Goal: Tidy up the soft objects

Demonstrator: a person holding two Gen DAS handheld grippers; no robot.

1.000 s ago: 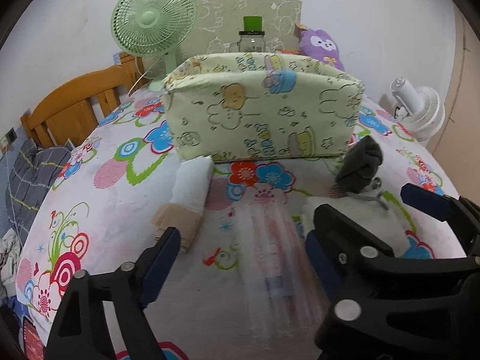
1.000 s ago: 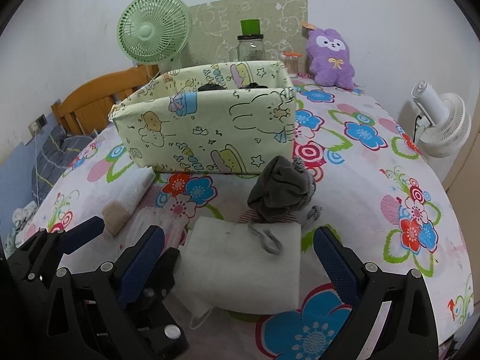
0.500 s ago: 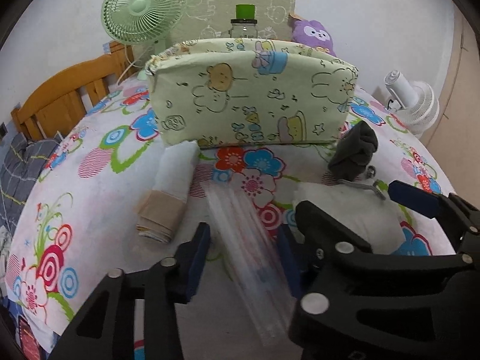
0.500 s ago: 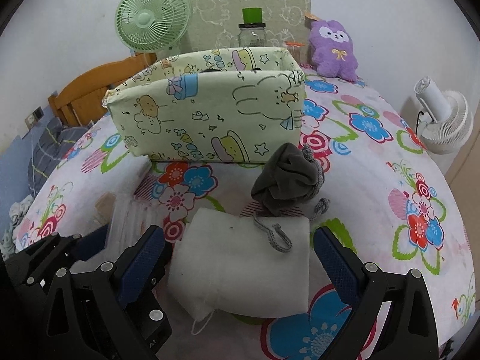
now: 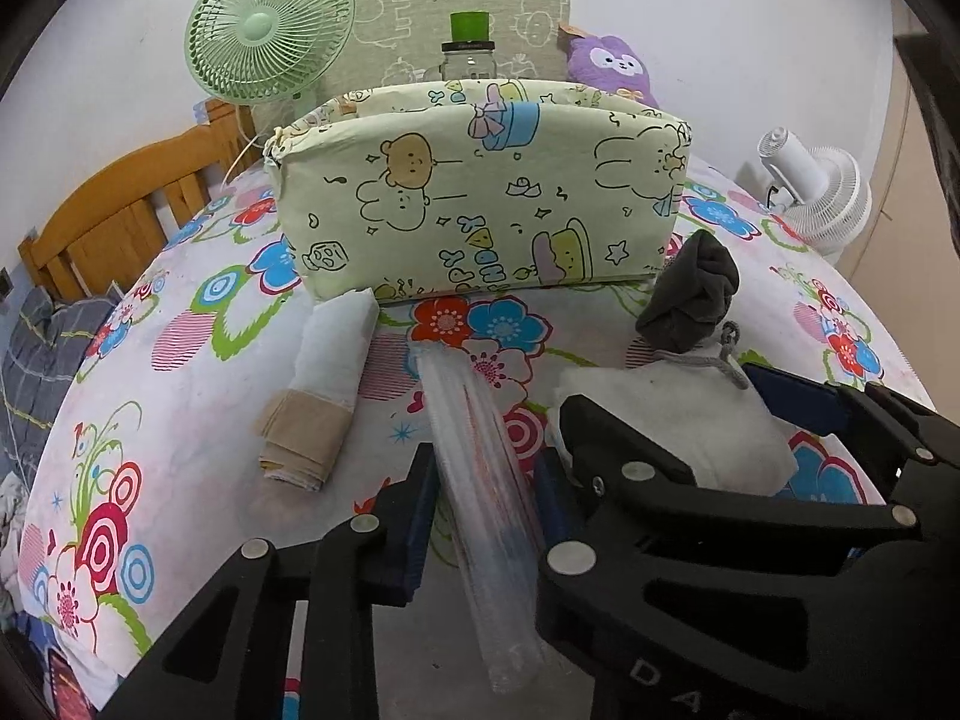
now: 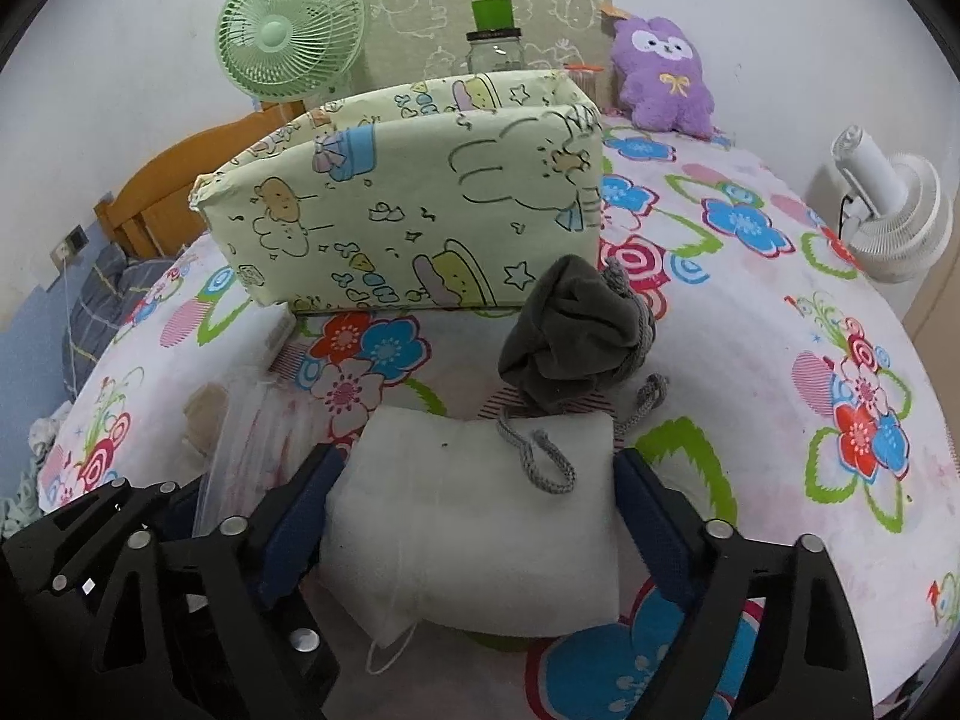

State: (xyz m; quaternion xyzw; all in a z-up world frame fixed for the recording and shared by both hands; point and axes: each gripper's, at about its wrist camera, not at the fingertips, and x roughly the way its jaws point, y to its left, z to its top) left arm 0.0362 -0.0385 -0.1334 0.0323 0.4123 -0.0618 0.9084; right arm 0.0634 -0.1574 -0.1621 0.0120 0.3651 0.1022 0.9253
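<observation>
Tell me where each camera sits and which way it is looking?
Left wrist: sits on the left hand-held gripper, looking forward and down at the table; its closing jaws flank a clear plastic pack. The right hand-held gripper's black frame shows at right.
Right wrist: sits on the right hand-held gripper, looking forward and down; its closing jaws flank a white folded cloth. The left gripper's frame shows at bottom left.
Both see the cartoon fabric box, grey pouch and green fan.
</observation>
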